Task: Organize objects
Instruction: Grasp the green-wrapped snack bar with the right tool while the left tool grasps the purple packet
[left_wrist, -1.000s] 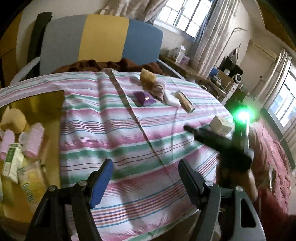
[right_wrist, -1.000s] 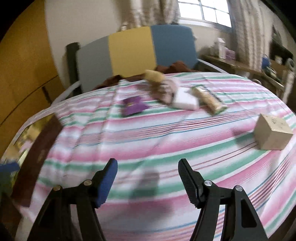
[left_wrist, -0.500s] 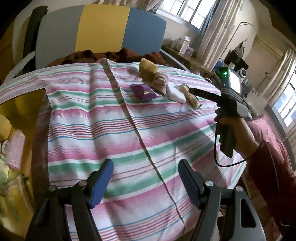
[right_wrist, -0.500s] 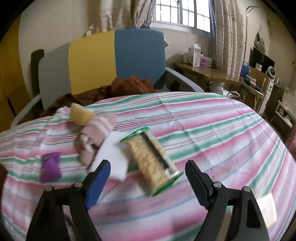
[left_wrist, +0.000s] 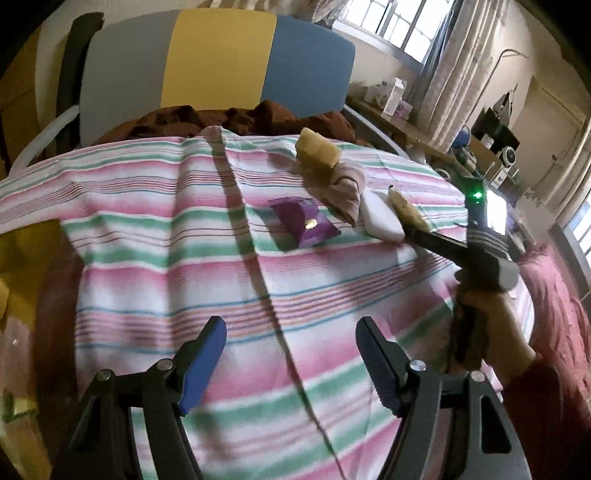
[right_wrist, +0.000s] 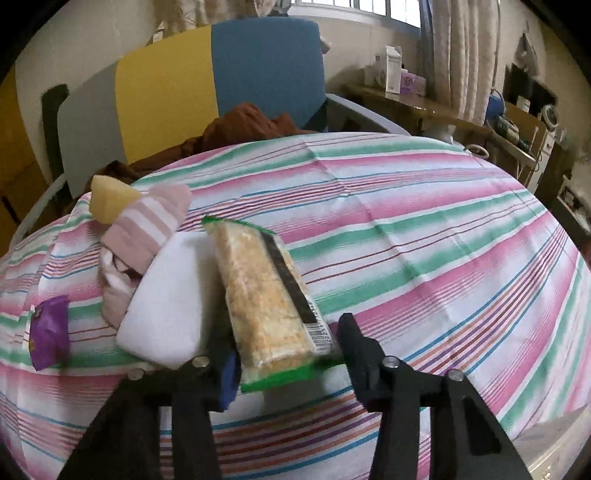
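- Packet of purple foil (right_wrist: 48, 332) is seen farthest left of the cracker pack, lying flat on the striped cloth (right_wrist: 424, 236) and untouched.
- Beside it, a yellow sponge (right_wrist: 109, 197) and a pink striped sock (right_wrist: 147, 225) are heaped together, the sock draped partly over a white pouch (right_wrist: 166, 306); these appear to be left for later sorting.
- Touching the pouch's right edge, the cracker pack (right_wrist: 262, 295) is laid lengthwise toward the camera, its near end presented between the jaws.
- The right gripper (right_wrist: 284, 350) is spread wide, with one finger at each side of the pack's near end and nothing yet pinched; the straddling pose is judged to be the set-up for a grasp across the pack's narrow width.
- Right of the pack, only bare cloth is found.
- The left gripper (left_wrist: 291, 354) is held unclenched and empty over the cloth, well short of the pack (left_wrist: 406, 210), presumably kept clear of the reach.
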